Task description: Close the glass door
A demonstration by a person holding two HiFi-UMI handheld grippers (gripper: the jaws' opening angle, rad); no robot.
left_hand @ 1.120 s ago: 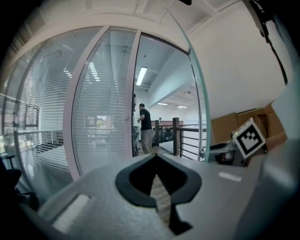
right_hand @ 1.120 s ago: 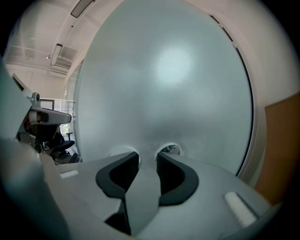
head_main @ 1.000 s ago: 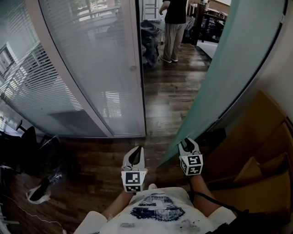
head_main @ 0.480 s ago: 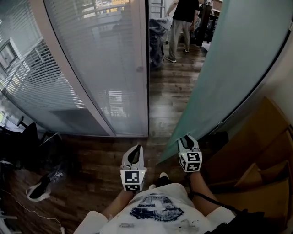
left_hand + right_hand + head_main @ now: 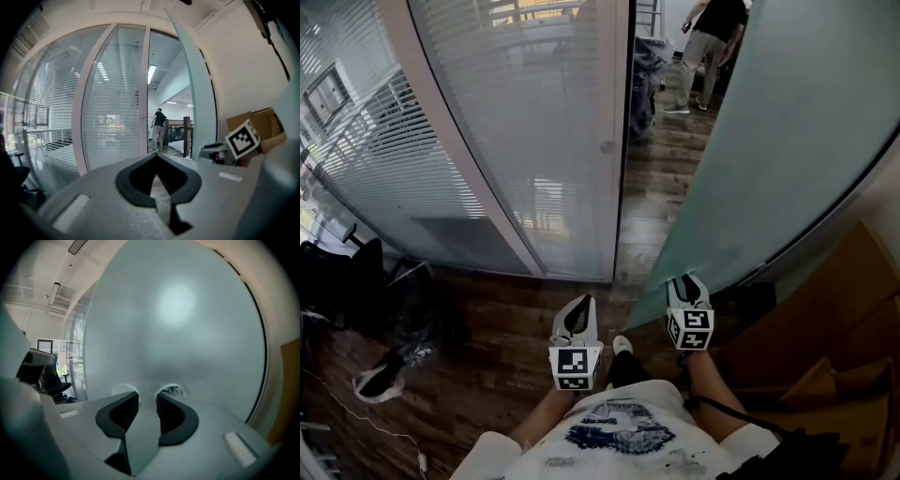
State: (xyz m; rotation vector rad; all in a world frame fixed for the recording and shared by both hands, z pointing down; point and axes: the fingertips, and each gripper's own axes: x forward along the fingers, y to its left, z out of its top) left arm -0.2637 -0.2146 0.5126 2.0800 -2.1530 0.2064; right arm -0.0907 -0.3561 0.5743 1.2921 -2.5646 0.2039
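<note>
The frosted glass door point(image 5: 787, 141) stands swung open at the right, its free edge near the floor beside the doorway. My right gripper point(image 5: 686, 286) is at that edge. In the right gripper view the pane point(image 5: 187, 333) fills the picture and its edge runs between the jaws of the right gripper point(image 5: 147, 397), which are shut on it. My left gripper point(image 5: 578, 314) hangs left of the door and touches nothing. In the left gripper view the left gripper point(image 5: 157, 157) has its tips together and holds nothing, and the door point(image 5: 199, 108) shows edge-on.
A glass wall with blinds point(image 5: 516, 141) and a white door post point(image 5: 619, 141) bound the doorway on the left. A person point(image 5: 712, 37) stands beyond it on the wood floor. Cardboard boxes point(image 5: 853, 319) sit at the right, and a dark chair point(image 5: 337, 281) and a bag point(image 5: 380, 380) at the left.
Both grippers have moved forward toward the doorway. The door's free edge has come closer to the white post, so the gap is narrower.
</note>
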